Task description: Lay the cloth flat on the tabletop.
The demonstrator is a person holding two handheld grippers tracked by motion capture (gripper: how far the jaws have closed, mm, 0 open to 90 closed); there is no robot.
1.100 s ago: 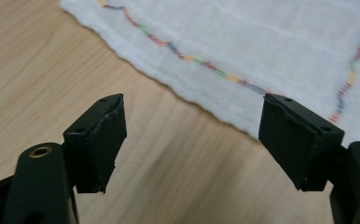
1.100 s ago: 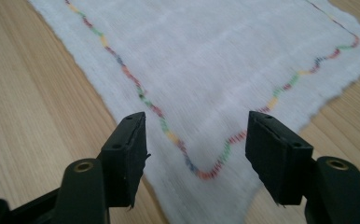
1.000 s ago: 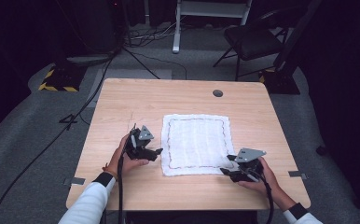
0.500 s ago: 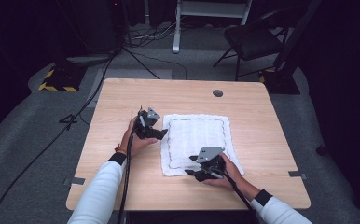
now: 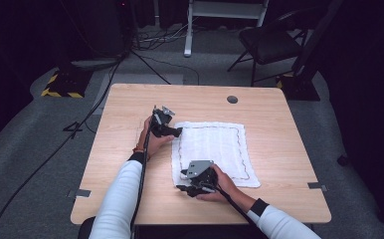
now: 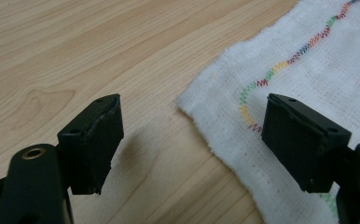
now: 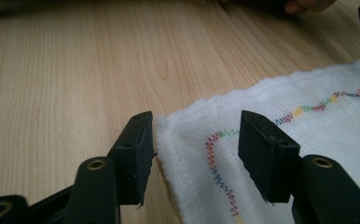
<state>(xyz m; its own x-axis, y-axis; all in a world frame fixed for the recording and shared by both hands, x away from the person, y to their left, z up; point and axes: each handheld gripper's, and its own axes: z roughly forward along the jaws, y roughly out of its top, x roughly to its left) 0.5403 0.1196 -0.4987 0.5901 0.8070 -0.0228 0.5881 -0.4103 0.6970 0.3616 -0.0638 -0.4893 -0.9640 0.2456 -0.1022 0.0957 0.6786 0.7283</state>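
I see a white cloth with coloured stitching lying flat on the worktop. My left tongs are at its far left corner, gaping, not pinching; in the left gripper view that corner sits between the two pads, one pad over bare wood, one over cloth. My right tongs are at the near left corner; their jaws have just been closing, the corner lies between them, still a gap either side, nothing clamped.

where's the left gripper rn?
High view: left gripper sits at the white cloth's far-left corner, open fingers straddling that corner on the table.
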